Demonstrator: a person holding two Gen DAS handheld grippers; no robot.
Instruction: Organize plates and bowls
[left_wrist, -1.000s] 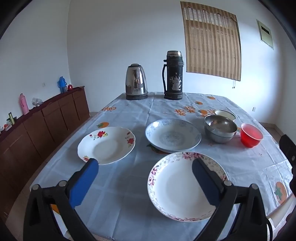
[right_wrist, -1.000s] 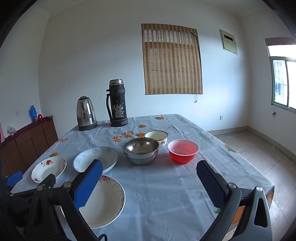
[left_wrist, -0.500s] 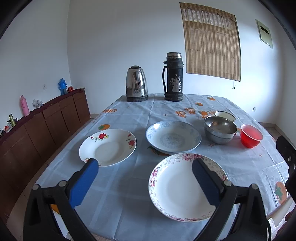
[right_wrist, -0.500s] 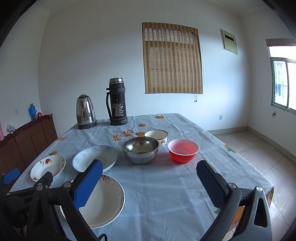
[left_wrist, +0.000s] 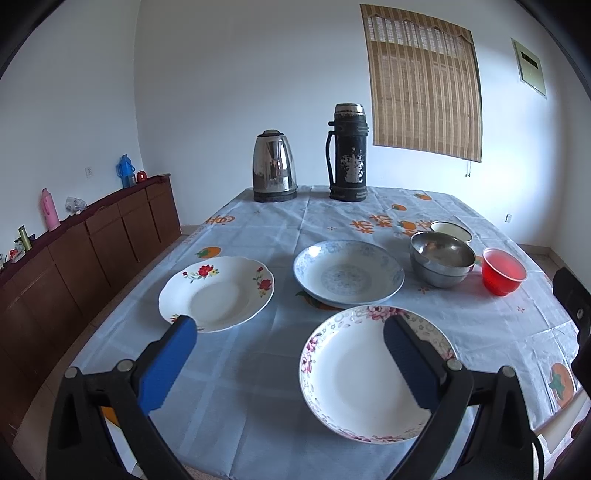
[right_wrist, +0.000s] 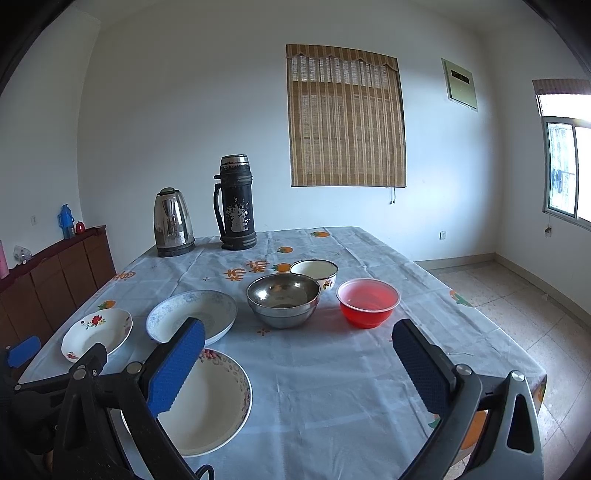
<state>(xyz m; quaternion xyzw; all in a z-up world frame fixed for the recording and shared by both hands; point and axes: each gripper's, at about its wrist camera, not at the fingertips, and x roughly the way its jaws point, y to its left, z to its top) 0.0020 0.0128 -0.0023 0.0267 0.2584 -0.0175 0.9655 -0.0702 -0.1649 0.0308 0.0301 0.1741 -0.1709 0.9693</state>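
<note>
Three plates lie on the table: a pink-flowered plate (left_wrist: 354, 373) nearest, a red-flowered plate (left_wrist: 216, 291) to the left, a blue-patterned plate (left_wrist: 349, 273) behind. To the right stand a steel bowl (left_wrist: 441, 260), a red plastic bowl (left_wrist: 503, 270) and a white bowl (left_wrist: 450, 229). My left gripper (left_wrist: 290, 328) is open and empty, above the near table edge. My right gripper (right_wrist: 297, 336) is open and empty, with the steel bowl (right_wrist: 282, 299) and red bowl (right_wrist: 367, 302) ahead and the pink-flowered plate (right_wrist: 210, 402) under its left finger.
A steel kettle (left_wrist: 274, 170) and a black thermos (left_wrist: 348, 152) stand at the table's far end. A brown sideboard (left_wrist: 85, 251) with small bottles runs along the left wall. Tiled floor (right_wrist: 524, 302) lies right of the table.
Both grippers have drifted slightly; the view has shifted a little downward and closer over the table. Nothing on the table has moved.
</note>
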